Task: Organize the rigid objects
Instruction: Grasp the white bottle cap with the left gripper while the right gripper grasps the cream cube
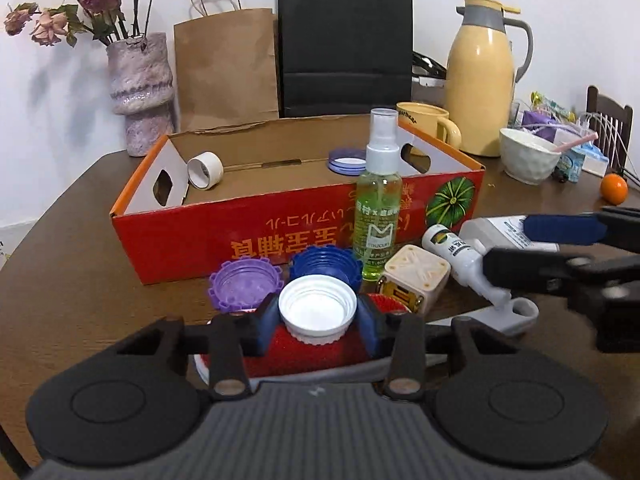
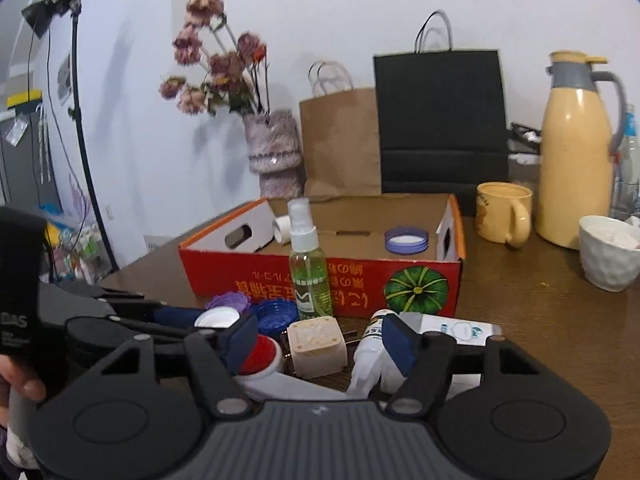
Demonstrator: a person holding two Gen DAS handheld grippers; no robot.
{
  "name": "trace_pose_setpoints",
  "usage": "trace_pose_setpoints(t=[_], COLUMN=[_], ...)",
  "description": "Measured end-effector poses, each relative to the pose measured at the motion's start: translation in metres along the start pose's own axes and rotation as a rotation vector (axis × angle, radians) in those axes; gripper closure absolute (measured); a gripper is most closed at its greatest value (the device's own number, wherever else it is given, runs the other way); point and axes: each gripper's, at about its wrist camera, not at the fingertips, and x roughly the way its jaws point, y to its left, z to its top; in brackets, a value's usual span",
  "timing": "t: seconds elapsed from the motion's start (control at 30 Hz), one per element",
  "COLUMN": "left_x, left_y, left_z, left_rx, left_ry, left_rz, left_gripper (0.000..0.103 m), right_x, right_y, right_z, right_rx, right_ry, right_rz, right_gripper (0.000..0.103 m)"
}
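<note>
In the left wrist view the left tool (image 1: 318,320) sits at lower centre with its blue-padded fingers (image 1: 266,326) closed against the two sides of a round white plastic screw cap (image 1: 318,309), which it holds open side up above a red bristled brush head (image 1: 320,354). Just above the cap in the frame lie a purple ridged plastic lid (image 1: 245,283) and a dark blue ridged plastic lid (image 1: 325,266), both on the brown wooden desk (image 1: 72,280).

The right tool (image 2: 320,346) fills the bottom of the right wrist view, its fingers spread wide with nothing gripped. Between them sit a cream cube-shaped plastic plug adapter (image 2: 318,346) and, against the right-hand blue pad (image 2: 400,344), a small white squeeze bottle (image 2: 374,354) lying on its side. A flat white labelled box (image 2: 456,330) lies just right of that bottle.

At frame centre a clear spray bottle of green liquid (image 2: 309,270) stands upright, directly in front of a red open-topped cardboard box (image 2: 320,276) with a pumpkin printed on it. Inside the box, a white tape roll (image 2: 282,228) leans at the left end and a purple-rimmed lid (image 2: 406,240) lies toward the right.

Toward the right of the frame stand a yellow ceramic mug (image 2: 504,214), a tall yellow thermos jug (image 2: 576,152) and a white bowl (image 2: 608,252). Behind the box are a brown paper bag (image 2: 340,144), a black paper bag (image 2: 440,120) and a mottled vase of dried pink flowers (image 2: 276,156).
</note>
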Motion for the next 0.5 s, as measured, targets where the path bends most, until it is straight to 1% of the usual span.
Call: trace_pose_setpoints(t=[0.07,0.13,0.17,0.2,0.23,0.33,0.43,0.5], left_x=[0.002,0.003,0.005,0.005,0.005,0.0,-0.013,-0.024], left_y=[0.004,0.007,0.007,0.006,0.003,0.004,0.011,0.018], left_z=[0.001,0.003,0.003,0.003,0.003,0.0,-0.004,-0.006], left_rx=[-0.019,-0.022,-0.011,0.011,0.029,0.016,-0.023,-0.044], left_ry=[-0.006,-0.004,-0.003,-0.005,-0.006,-0.027,-0.06,-0.082], left_rz=[-0.013,-0.035,-0.029,-0.028,-0.025,-0.033,-0.018,-0.014], left_gripper=[0.055,0.057,0.058,0.059,0.062,0.062,0.062,0.062], right_x=[0.019,0.037,0.043,0.046,0.05,0.061,0.074,0.079], right_y=[0.001,0.003,0.005,0.005,0.003,-0.004,-0.002,0.002], right_z=[0.005,0.011,0.013,0.015,0.016,0.016,0.011,0.009], right_rx=[-0.015,-0.015,-0.028,-0.033,-0.025,-0.006,-0.029,-0.05], right_ry=[0.03,0.079,0.082,0.072,0.072,0.115,0.169,0.183], right_rz=[0.018,0.003,-0.002,-0.01,-0.006,0.012,0.011,0.006], right_gripper=[0.036,0.038,0.044,0.046,0.045,0.045,0.046,0.047])
